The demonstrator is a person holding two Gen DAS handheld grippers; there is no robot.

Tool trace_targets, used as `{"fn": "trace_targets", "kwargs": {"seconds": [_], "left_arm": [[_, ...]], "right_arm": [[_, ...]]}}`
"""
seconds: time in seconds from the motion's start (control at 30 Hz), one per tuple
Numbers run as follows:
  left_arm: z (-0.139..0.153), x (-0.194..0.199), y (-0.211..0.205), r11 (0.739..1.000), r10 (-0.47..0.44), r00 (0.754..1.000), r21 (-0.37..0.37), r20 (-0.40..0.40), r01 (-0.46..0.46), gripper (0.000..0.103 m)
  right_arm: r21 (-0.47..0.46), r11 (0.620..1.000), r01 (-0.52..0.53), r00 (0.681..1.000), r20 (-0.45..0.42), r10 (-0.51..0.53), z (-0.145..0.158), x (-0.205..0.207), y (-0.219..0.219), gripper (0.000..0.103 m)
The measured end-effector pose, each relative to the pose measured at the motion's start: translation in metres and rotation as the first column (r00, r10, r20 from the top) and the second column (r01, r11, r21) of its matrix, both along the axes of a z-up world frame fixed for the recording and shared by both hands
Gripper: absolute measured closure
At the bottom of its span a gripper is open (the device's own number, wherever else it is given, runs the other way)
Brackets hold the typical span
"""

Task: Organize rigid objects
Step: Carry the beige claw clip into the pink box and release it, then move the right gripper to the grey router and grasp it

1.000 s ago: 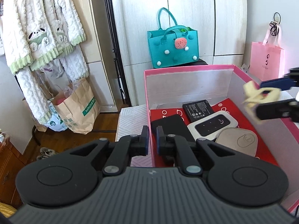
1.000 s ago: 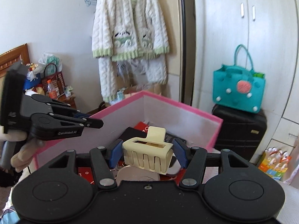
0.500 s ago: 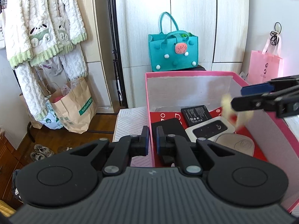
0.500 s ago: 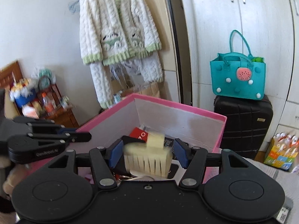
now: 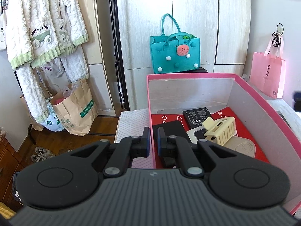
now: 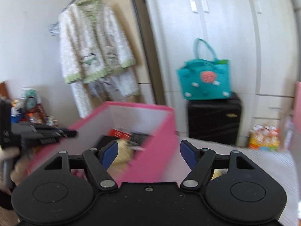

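A pink box [image 5: 263, 101] holds a cream hair claw clip [image 5: 221, 130], a black battery [image 5: 197, 115], a white router, a beige disc [image 5: 242, 147] and a black case [image 5: 170, 127]. The clip lies loose on the white router. My left gripper [image 5: 153, 141] is shut on the box's left wall. My right gripper [image 6: 147, 155] is open and empty, above the box's near wall [image 6: 158, 150]. The clip also shows in the blurred right wrist view [image 6: 123, 153], inside the box. The left gripper shows there at the left [image 6: 56, 133].
A teal felt bag [image 5: 175, 54] sits on a black suitcase [image 6: 214, 120] by the wardrobe. A pink paper bag [image 5: 267, 75] hangs at right. A brown paper bag [image 5: 77, 109] and white cardigan [image 5: 43, 32] are at left. White bedding [image 6: 244, 162] lies under the box.
My right gripper opened and let go of the cream clip, which dropped into the pink box. The right gripper then pulled back to the right. My left gripper stayed on the box wall.
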State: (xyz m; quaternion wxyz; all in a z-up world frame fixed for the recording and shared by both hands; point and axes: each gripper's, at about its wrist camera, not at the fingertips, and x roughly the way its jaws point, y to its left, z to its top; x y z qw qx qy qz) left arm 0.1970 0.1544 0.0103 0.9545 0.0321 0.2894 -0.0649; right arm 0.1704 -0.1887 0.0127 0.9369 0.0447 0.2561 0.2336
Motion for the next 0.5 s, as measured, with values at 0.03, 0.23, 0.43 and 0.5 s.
{"fn": "trace_targets", "kwargs": {"seconds": [0.03,0.23,0.43,0.5], "left_arm": [[0.0,0.0,0.0,1.0,0.001,1.0,-0.001,0.001,-0.001,0.096],[0.0,0.0,0.001,1.0,0.002,1.0,-0.002,0.001,-0.002,0.096],[0.001,0.0,0.0,1.0,-0.001,1.0,0.011,0.002,0.001,0.096],[0.002,0.0,0.0,1.0,-0.002,1.0,0.016,0.003,0.002,0.096]], "right_arm": [[0.003,1.0,0.027,1.0,-0.006,-0.026,-0.004,-0.004,-0.009,0.026],[0.05,0.983,0.176,0.981,-0.088,-0.172,-0.036,-0.023,-0.062,0.025],[0.037,0.965,0.258,0.954,-0.166,-0.249,-0.067,-0.024,-0.085,0.025],[-0.005,0.961,0.275,0.947,-0.173,-0.272,-0.075,-0.019,-0.084,0.025]]}}
